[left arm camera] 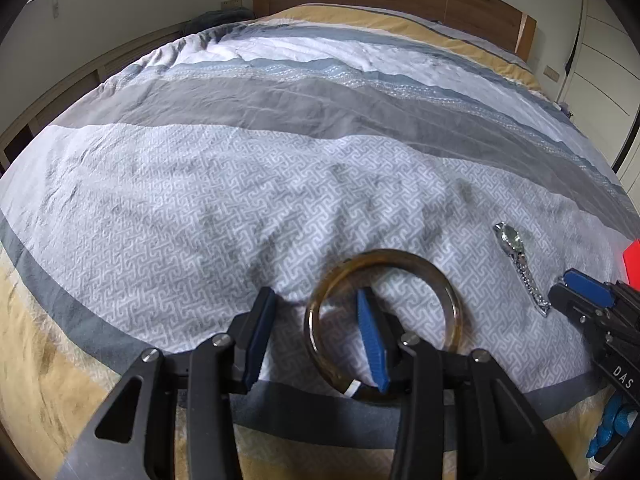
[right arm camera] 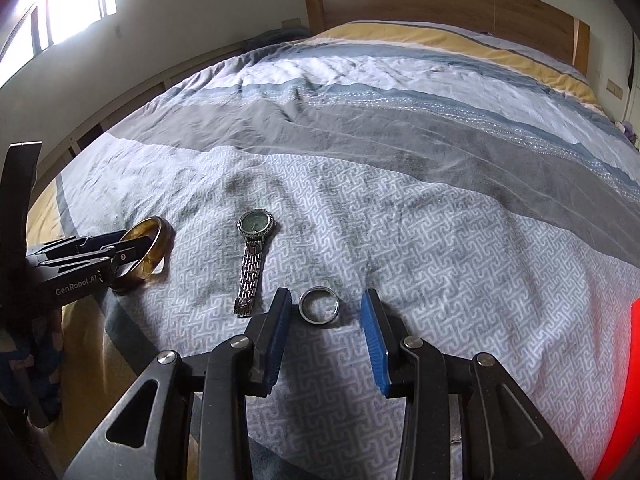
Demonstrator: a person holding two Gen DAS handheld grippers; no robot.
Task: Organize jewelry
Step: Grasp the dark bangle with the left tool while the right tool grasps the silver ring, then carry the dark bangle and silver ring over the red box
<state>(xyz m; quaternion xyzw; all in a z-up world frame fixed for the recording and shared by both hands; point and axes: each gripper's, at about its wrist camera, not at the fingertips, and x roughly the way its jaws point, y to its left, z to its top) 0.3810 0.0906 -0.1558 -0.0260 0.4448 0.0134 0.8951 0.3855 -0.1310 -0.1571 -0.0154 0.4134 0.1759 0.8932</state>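
1. While the left tool (left arm camera: 316,304) sits low over the bed (left arm camera: 280,184), its two blue fingers stand apart. One finger (left arm camera: 370,332) pokes inside the brown bangle (left arm camera: 448,284), and the other is outside it. The fingers do not squeeze the bangle, so the tool is not gripping.
2. The bangle lies on the bed cover, near the front edge.
3. The right tool (right arm camera: 326,312) is also loose, with its fingers apart. The small silver ring (right arm camera: 320,305) lies flat on the cover between the finger tips. No finger touches it.
4. Just to the left of the ring lies the silver watch (right arm camera: 252,256). It is stretched out long. Its round green face points away, toward the wooden headboard (right arm camera: 440,4), and its strap end points back to the tools.
5. The watch lies between the bangle and the ring.
6. The cover has grey, white, blue and yellow stripes.
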